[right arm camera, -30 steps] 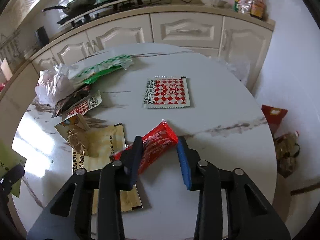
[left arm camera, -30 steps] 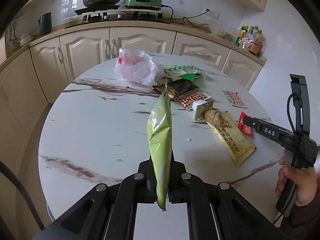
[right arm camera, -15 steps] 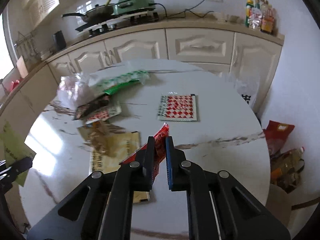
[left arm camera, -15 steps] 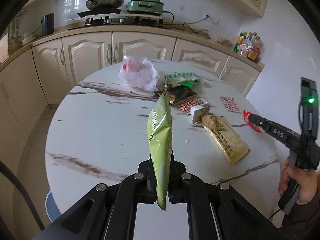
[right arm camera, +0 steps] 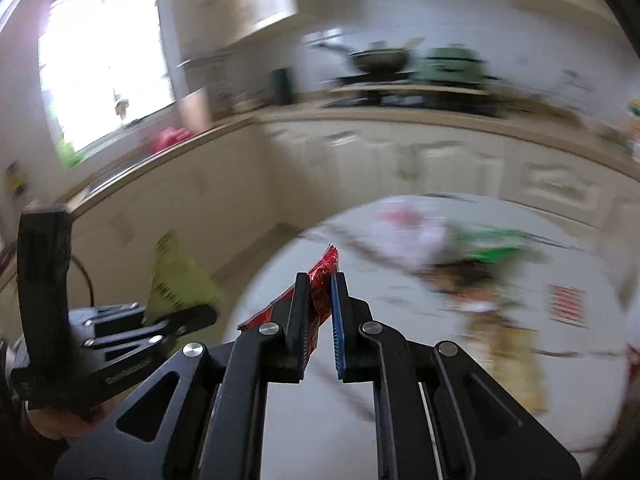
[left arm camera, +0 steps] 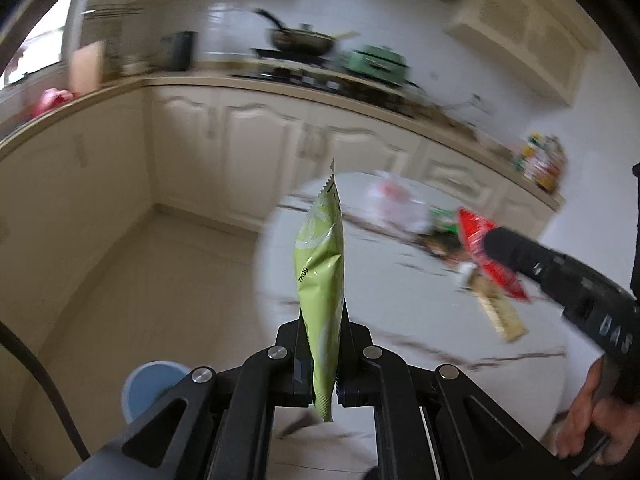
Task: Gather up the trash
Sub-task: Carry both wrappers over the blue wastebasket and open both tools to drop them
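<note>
Left gripper pitched down, jaws clamped tight on a light-green snack packet that stands upright on edge between the pads, top seam at 12 o'clock, bottom corner hanging below the jaws. Right gripper also angled down, jaws nearly closed and pinching a red wrapper, which pokes out past the fingertips toward 12 and trails back to 9 behind the left finger. Both packets are lifted clear of the round marble table. Left wrist view only: a blue bin on the floor at 7 o'clock of the gripper, and the person's right hand gripping the handle at 4 o'clock. Right wrist view only: a bright window at 10 o'clock, left tool at 8 o'clock. Remaining litter on the table: white plastic bag, yellow-brown pouch, green wrapper, red-checked sachet. Everything heavily motion-blurred.
</note>
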